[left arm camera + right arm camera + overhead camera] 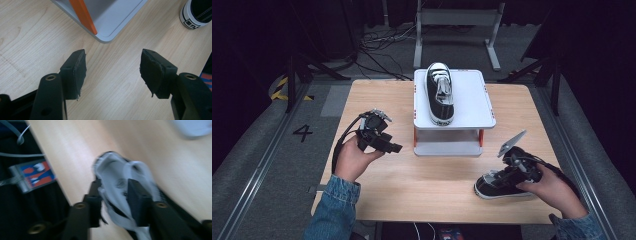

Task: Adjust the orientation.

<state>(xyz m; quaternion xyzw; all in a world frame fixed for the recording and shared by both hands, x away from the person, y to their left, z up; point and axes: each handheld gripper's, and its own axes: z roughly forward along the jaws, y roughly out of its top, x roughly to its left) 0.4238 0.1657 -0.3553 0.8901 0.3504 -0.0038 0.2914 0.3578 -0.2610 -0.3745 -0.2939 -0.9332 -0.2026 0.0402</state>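
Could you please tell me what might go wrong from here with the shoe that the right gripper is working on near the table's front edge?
1. The right gripper has its jaws around the shoe's side wall and laces; whether they press is unclear in the blur, so a lift could slip.
2. This shoe lies close to the table's front edge, so a nudge might push it off.
3. The white stand already carries a second shoe; placing beside it might bump that one.

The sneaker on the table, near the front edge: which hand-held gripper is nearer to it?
Right. The right hand-held gripper is at the black-and-white sneaker, its jaws straddling the shoe's opening. The left hand-held gripper hovers over bare table left of the white stand.
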